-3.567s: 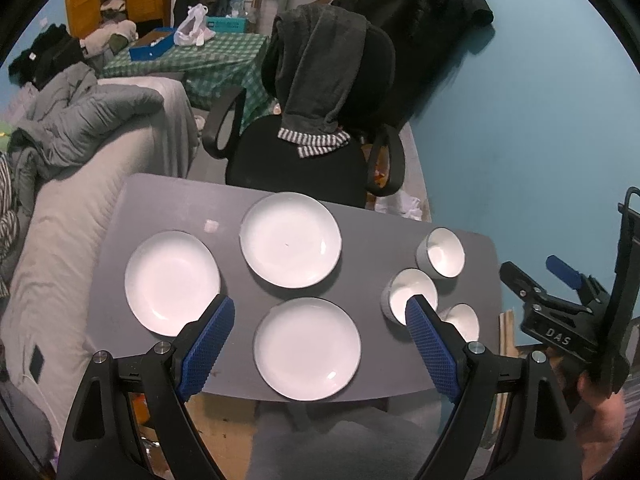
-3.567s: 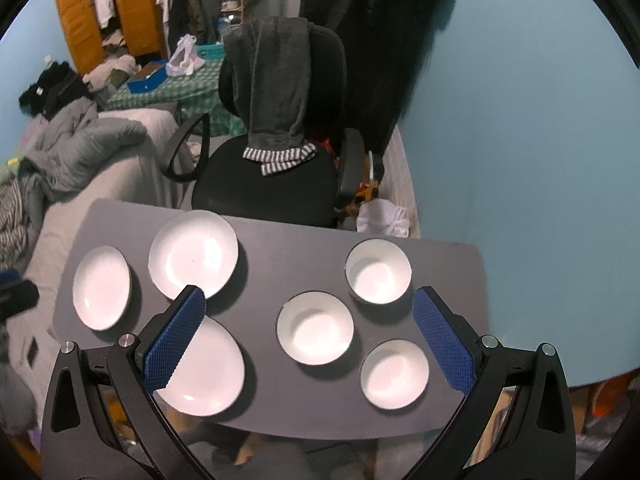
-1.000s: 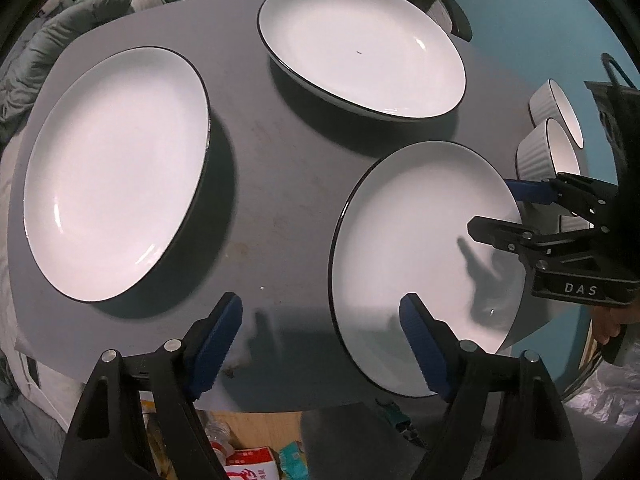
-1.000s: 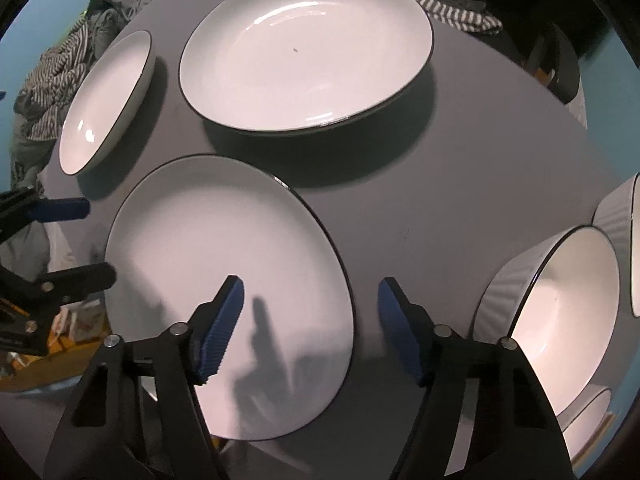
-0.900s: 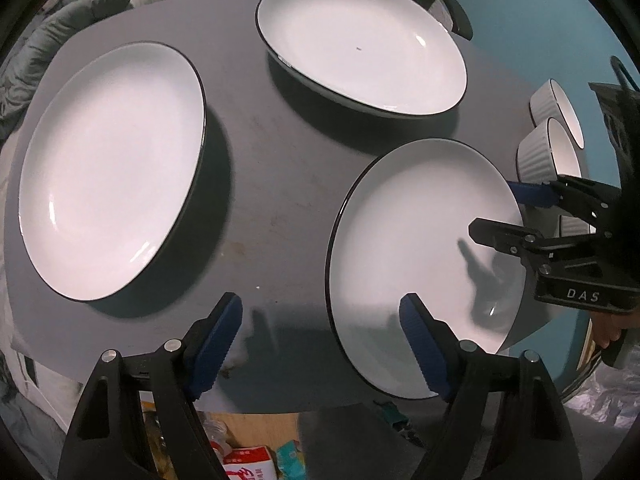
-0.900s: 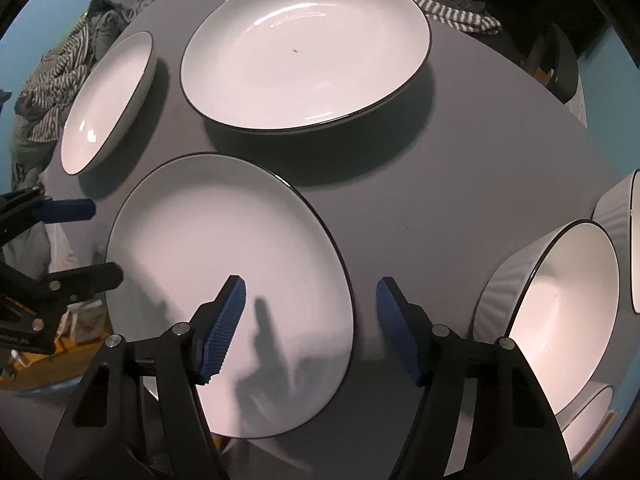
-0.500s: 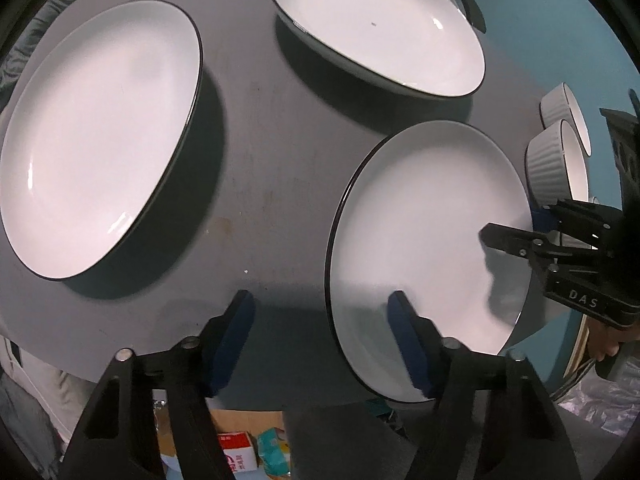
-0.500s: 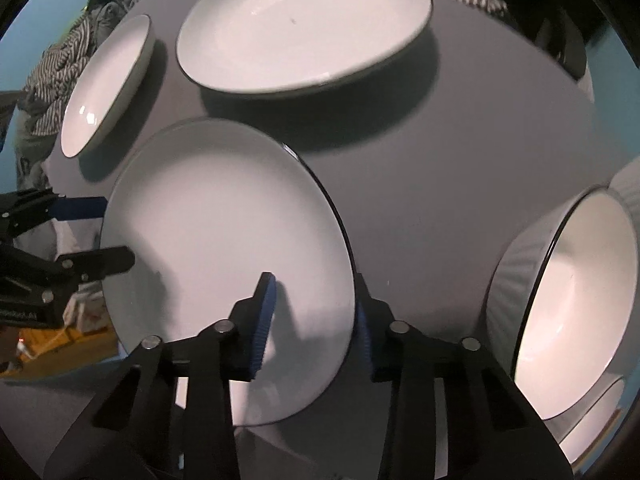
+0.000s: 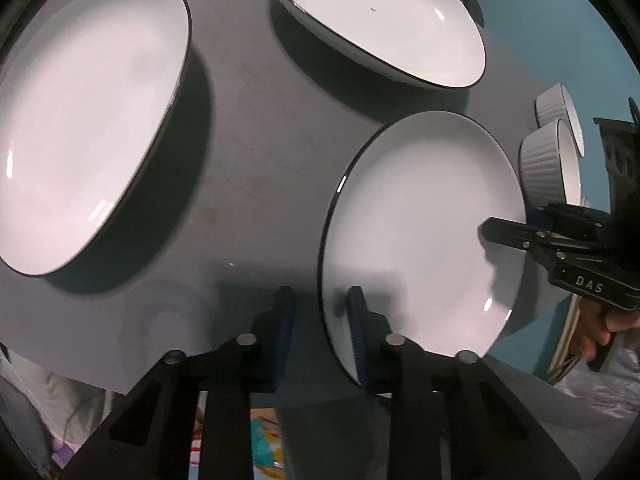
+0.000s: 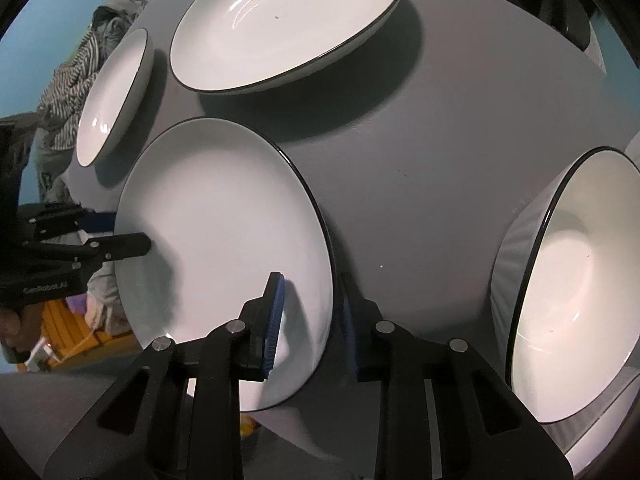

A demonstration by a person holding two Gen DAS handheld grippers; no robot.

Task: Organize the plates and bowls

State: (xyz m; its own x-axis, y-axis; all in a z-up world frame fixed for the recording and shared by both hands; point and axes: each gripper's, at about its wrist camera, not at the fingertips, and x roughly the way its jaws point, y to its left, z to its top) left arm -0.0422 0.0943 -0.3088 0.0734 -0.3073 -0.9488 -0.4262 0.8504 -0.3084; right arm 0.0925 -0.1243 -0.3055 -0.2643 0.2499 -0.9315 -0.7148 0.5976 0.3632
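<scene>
Where fingers gaped before, left gripper (image 9: 320,320) and right gripper (image 10: 310,312) now clamped on near plate (image 9: 424,220) rim.

The ribbed bowl (image 10: 568,292) is cut off at the right edge.

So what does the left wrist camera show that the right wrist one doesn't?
Only the left wrist view shows two ribbed white bowls side by side at the table's right edge, and the whole of the left plate.

Only the right wrist view shows a large bowl up close, and striped fabric beyond the table.

Both show the near plate, pinched on opposite rims by the left hand-held gripper and the right hand-held gripper, plus the far plate on the grey table.
</scene>
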